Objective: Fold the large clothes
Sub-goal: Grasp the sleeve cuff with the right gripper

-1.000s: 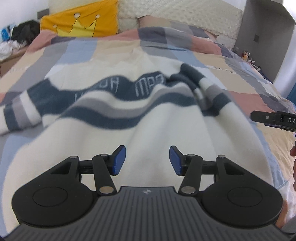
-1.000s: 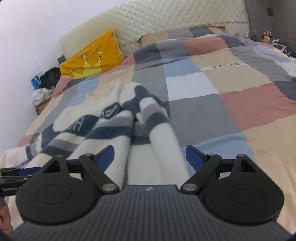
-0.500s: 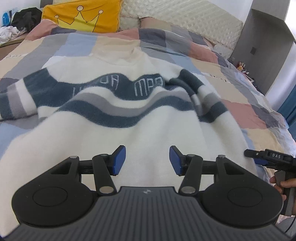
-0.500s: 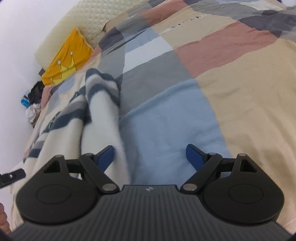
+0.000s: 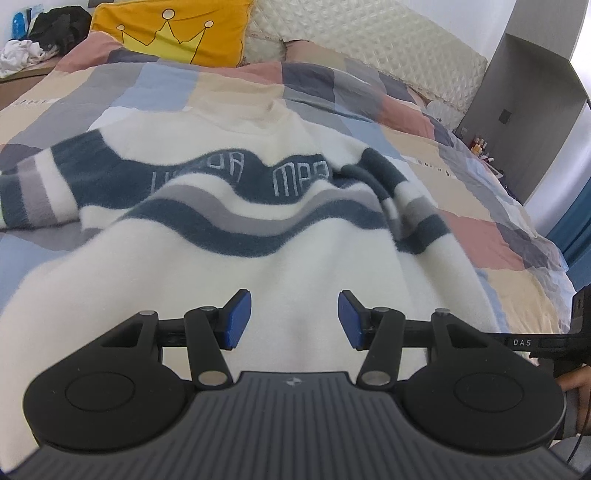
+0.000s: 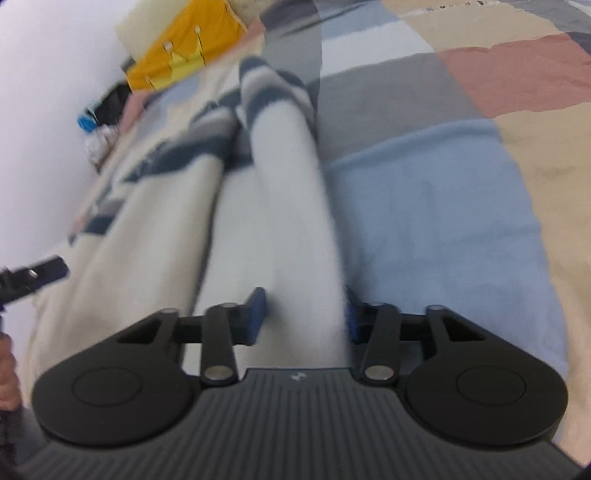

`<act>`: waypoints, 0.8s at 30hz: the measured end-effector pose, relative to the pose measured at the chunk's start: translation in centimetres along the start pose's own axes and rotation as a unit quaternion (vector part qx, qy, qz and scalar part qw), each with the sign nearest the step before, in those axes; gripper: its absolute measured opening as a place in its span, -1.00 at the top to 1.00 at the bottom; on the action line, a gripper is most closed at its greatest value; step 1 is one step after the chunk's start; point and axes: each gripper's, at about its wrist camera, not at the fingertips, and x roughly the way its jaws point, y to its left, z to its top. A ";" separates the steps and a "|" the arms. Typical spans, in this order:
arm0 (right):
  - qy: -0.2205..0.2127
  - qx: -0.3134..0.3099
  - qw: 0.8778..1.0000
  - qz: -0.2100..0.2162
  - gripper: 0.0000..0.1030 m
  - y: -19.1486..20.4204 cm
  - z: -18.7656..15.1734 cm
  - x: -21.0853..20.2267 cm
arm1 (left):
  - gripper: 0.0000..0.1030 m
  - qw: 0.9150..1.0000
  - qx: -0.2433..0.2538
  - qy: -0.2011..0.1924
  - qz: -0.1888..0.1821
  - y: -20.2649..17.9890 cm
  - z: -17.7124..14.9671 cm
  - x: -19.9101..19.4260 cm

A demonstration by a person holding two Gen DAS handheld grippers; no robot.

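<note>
Though bulky, likely soft, fleecy, light and floppy: sweater [image 5: 295, 258] spread front-up on patchwork quilt [image 6: 424, 206], neck toward yellow cushion [image 5: 173, 33]. Probably best taken at hem corners or sleeve ends, pinching a thick fold. Left gripper [image 5: 294, 319] released over hem, nothing pinched. Right gripper [image 6: 303, 317] clenched on sleeve [image 6: 291, 192] lying alongside body. Count: one sweater, two sleeves, two grippers, one cushion.

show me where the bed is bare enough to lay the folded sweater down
Bare quilt lies right of the sweater's sleeve, across the blue, grey and pink patches. More free quilt runs between the sweater collar and the yellow crown pillow. Crowded: the near middle under the sweater, and the clothes pile at the far left.
</note>
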 end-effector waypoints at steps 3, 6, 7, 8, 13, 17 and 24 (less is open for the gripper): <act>-0.003 -0.018 1.000 -0.023 0.78 1.2 0.7 -0.6 | -0.13 1.000 -0.004 -0.010 0.005 0.3 0.0 -0.5; -0.023 -0.046 0.997 -0.061 0.80 2.5 2.2 -1.6 | -0.13 0.999 -0.019 -0.025 0.012 0.9 0.0 -0.9; -0.035 -0.057 0.995 -0.076 0.80 2.8 3.0 -2.2 | -0.13 0.999 -0.024 -0.026 0.012 1.1 0.0 -1.0; -0.048 -0.061 0.993 -0.086 0.80 3.0 4.1 -2.9 | -0.13 0.999 -0.030 -0.026 0.012 1.4 0.1 -1.0; -0.116 -0.070 0.977 -0.165 0.81 2.5 11.4 -6.9 | -0.13 0.999 -0.049 -0.016 0.004 2.3 0.1 -0.2; -0.138 -0.086 0.959 -0.234 0.81 1.2 17.8 -8.9 | -0.13 0.999 -0.044 -0.010 0.009 2.2 0.1 0.6; -0.157 -0.067 0.933 -0.316 0.82 -1.9 27.2 -8.7 | -0.13 0.999 -0.047 0.006 0.010 2.6 0.1 2.7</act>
